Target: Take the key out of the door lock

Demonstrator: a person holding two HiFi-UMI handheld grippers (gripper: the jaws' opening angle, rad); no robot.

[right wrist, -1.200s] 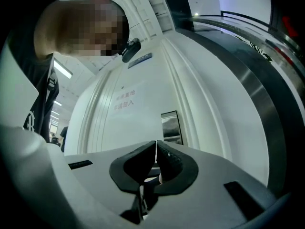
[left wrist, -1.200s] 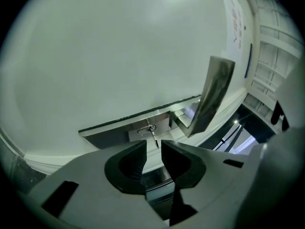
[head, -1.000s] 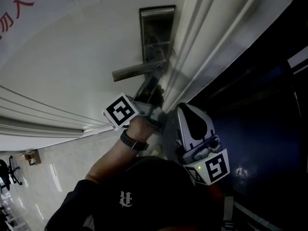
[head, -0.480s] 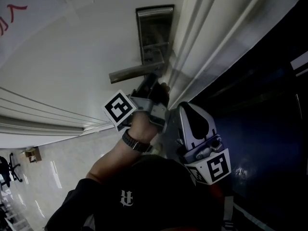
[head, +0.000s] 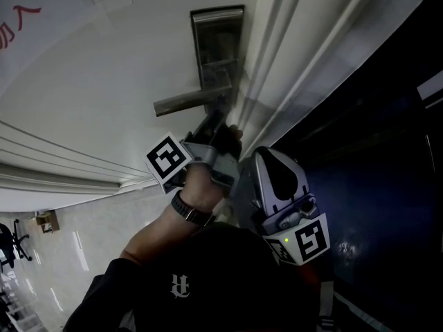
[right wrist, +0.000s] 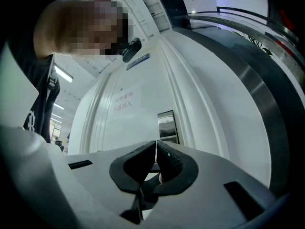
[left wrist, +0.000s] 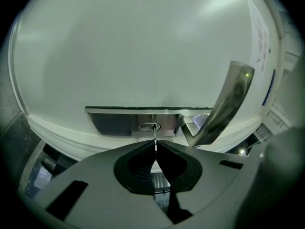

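Observation:
A steel lock plate (head: 217, 54) with a lever handle (head: 190, 102) is set in the white door (head: 104, 75). In the left gripper view a thin key (left wrist: 155, 138) runs from the keyhole (left wrist: 150, 126) on the lock plate (left wrist: 119, 120) straight into my left gripper (left wrist: 156, 148), which is shut on the key's near end. The lever handle (left wrist: 228, 101) curves up to the right of it. In the head view my left gripper (head: 220, 122) points up just below the handle. My right gripper (right wrist: 156, 144) is shut with nothing in it and hangs back by the door frame; its body (head: 277, 185) shows in the head view.
The moulded white door frame (head: 291, 61) runs diagonally right of the lock, with a dark glass panel (head: 374, 158) beyond it. Red print (head: 21, 19) marks the door at upper left. A tiled floor (head: 48, 254) shows at lower left.
My left gripper shifted slightly under the handle, first nearer the lock, then a little back from it. My right gripper has barely moved.

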